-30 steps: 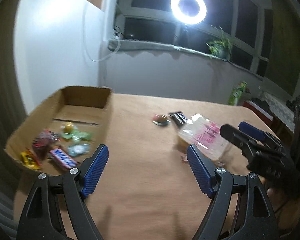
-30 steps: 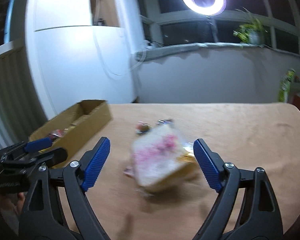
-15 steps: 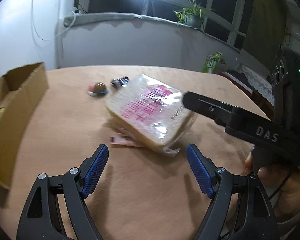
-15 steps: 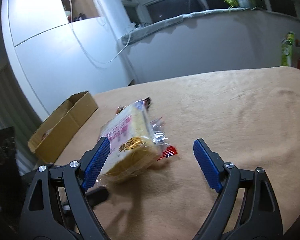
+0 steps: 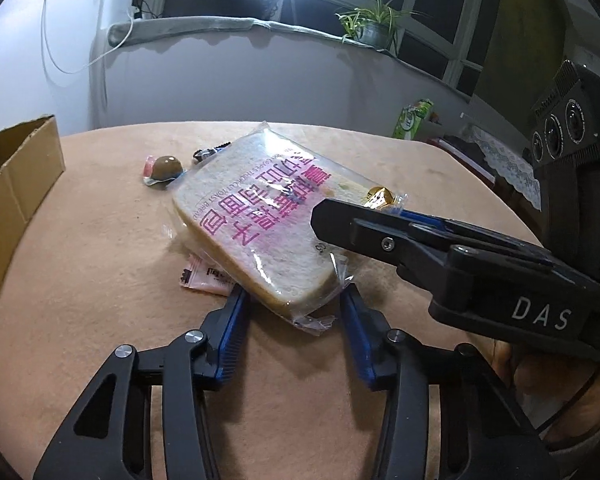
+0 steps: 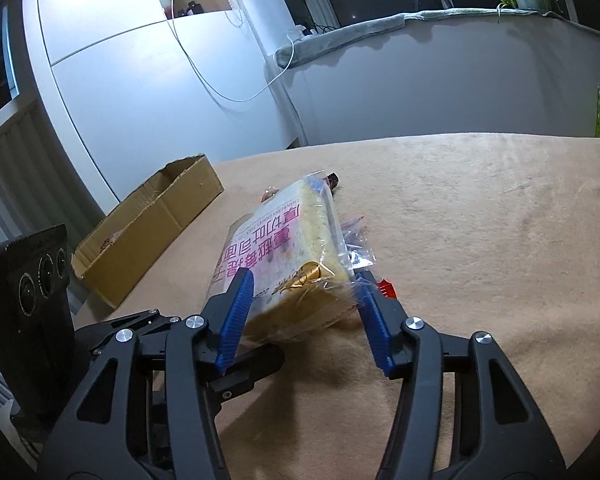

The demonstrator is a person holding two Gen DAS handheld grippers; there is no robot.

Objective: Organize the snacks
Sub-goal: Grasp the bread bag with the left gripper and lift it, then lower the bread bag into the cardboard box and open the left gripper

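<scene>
- The left gripper point(image 5: 294, 300) has black plastic arms with triangular cut-outs, round silver screws at the pivots, and blue ribbed pads point(image 5: 232, 332) on its fingers.
- The right gripper point(image 6: 304, 282) is built the same: black frame, silver screws, blue ribbed pads point(image 6: 236, 316).
- Seen from the left wrist, the right gripper's black body bears white letters "DAS" and a small recessed screw.
- A black camera block with three round lenses sits on each unit.
- The right hand point(image 5: 556, 396) shows bare skin, with a thin dark cable running across it.
</scene>
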